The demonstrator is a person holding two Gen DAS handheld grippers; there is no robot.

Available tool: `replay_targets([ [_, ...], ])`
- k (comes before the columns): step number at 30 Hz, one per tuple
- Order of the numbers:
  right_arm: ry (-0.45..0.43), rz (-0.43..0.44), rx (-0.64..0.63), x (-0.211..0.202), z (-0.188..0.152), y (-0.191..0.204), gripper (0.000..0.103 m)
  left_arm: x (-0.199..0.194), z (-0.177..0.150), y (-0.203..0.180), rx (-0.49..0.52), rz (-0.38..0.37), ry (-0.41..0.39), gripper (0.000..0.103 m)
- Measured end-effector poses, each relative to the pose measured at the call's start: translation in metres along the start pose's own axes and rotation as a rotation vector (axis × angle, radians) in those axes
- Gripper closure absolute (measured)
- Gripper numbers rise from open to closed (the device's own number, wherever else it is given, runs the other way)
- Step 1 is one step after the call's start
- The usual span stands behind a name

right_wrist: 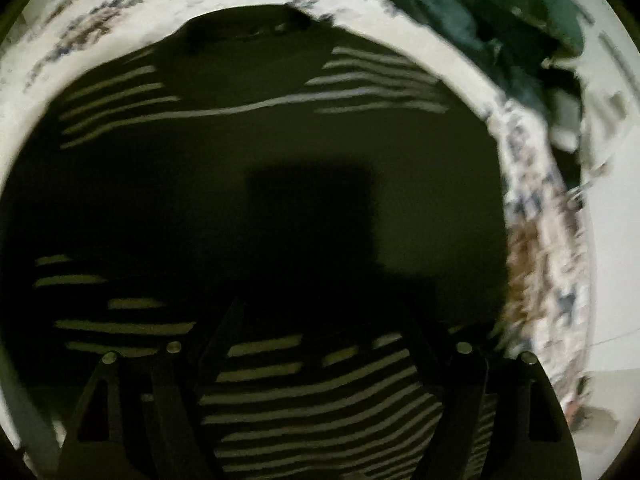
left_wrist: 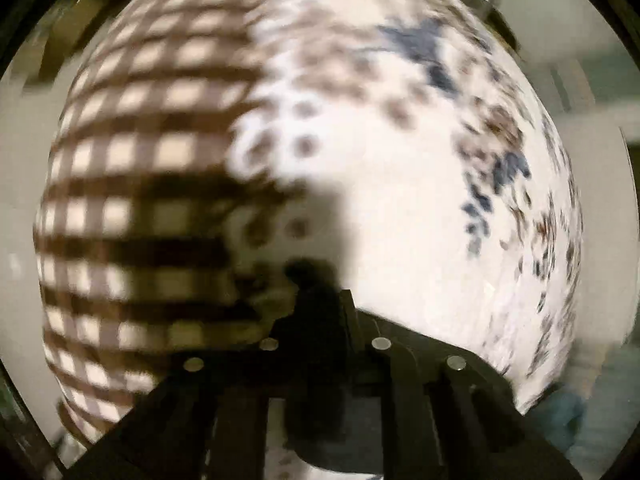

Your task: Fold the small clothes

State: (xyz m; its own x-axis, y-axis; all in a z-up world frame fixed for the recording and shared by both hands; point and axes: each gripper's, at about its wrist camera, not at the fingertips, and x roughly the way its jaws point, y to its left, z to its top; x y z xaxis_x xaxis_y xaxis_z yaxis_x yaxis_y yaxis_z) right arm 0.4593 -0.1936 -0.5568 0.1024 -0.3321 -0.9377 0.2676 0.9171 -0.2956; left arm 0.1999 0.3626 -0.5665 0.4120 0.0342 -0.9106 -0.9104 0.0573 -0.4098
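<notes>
Left gripper [left_wrist: 316, 280] pinches checked cloth [left_wrist: 132, 152]; right gripper [right_wrist: 320, 320] spread over striped garment [right_wrist: 312, 392]; pinch may slip.

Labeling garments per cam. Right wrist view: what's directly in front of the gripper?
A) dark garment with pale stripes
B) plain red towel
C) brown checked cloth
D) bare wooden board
A: the dark striped garment fills the view ahead of the right gripper, lying on the white floral sheet; the checked cloth shows only in the left wrist view.
</notes>
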Motion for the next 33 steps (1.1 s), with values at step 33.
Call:
replay_targets([
  [33,0.144,0.389,0.250,0.081,0.033,-0.332,0.007,0.038,-0.604,-0.349,1.259,-0.170,0.391,0.088],
])
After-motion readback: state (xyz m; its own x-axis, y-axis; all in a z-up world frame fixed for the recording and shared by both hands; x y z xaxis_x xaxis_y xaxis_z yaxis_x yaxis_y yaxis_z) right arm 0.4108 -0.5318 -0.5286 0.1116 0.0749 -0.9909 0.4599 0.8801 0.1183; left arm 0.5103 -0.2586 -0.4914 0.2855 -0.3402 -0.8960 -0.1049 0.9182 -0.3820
